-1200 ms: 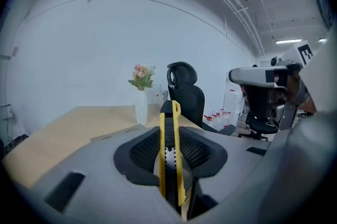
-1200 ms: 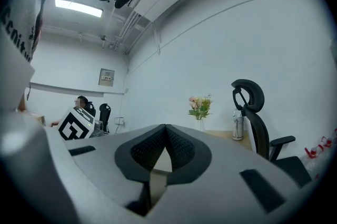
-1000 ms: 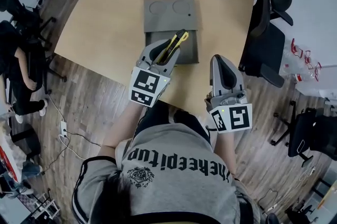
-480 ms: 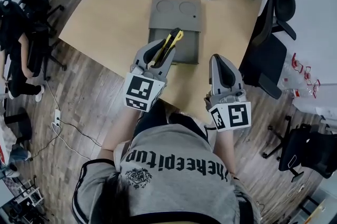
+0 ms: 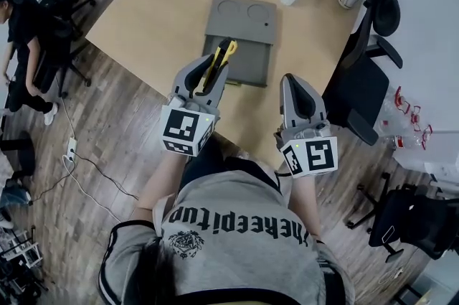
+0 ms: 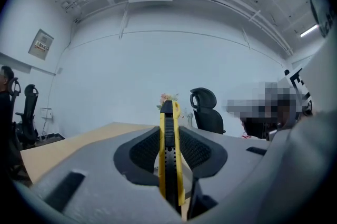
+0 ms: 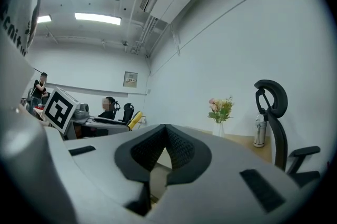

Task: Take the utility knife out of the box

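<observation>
My left fingers [image 6: 142,152] grip the utility knife [image 6: 168,157], seemingly clear of the box [image 5: 240,24]; my right fingers [image 7: 181,149] are pressed together, empty. Removal looks done.

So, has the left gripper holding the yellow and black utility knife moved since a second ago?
Yes. Against the grey box, the left gripper and its yellow and black utility knife have drawn back toward the person and leftward in the head view.
</observation>
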A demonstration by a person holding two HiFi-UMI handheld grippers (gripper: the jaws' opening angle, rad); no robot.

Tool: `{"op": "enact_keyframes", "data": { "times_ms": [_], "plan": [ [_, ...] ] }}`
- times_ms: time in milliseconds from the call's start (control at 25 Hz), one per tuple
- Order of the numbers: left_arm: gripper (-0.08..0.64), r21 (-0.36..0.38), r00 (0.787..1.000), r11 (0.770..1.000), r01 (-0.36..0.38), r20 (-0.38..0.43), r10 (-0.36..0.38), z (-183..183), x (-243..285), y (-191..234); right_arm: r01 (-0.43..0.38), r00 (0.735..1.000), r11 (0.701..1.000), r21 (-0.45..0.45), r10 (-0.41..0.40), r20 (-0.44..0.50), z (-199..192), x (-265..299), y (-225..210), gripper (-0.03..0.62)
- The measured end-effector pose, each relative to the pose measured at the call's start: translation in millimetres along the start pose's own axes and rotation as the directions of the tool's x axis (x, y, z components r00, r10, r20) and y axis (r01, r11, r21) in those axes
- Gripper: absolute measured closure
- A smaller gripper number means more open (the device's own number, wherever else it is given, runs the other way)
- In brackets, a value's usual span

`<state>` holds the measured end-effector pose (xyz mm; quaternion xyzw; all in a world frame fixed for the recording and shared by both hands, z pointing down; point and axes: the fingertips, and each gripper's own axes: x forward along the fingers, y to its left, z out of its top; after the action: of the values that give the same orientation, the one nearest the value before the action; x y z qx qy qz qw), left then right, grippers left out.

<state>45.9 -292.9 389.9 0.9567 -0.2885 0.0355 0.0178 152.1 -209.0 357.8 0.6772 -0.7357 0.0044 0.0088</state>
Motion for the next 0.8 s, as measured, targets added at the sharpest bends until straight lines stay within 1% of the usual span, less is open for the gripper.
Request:
{"op": "enact_keyframes", "data": {
  "times_ms": [360,600,800],
  "plan": [
    [0.434,-0.016,0.996,0.997,-0.078,0.044,0.079,9,-27,-5,-0.058,0.998,0.998,-0.010,0.058,0.013,3,-13,9,0.586],
    [0.434,-0.020,0.989,0.992,-0.128,0.066,0.129,14,-43,-7,-0.098,0.995,0.995,-0.003,0.098,0.018,2,-16,15,0.586],
    [0.434,-0.011,0.985,0.989,-0.148,0.088,0.148,20,-54,-11,-0.122,0.992,0.993,-0.009,0.122,0.027,5,-20,24,0.586]
  ]
}}
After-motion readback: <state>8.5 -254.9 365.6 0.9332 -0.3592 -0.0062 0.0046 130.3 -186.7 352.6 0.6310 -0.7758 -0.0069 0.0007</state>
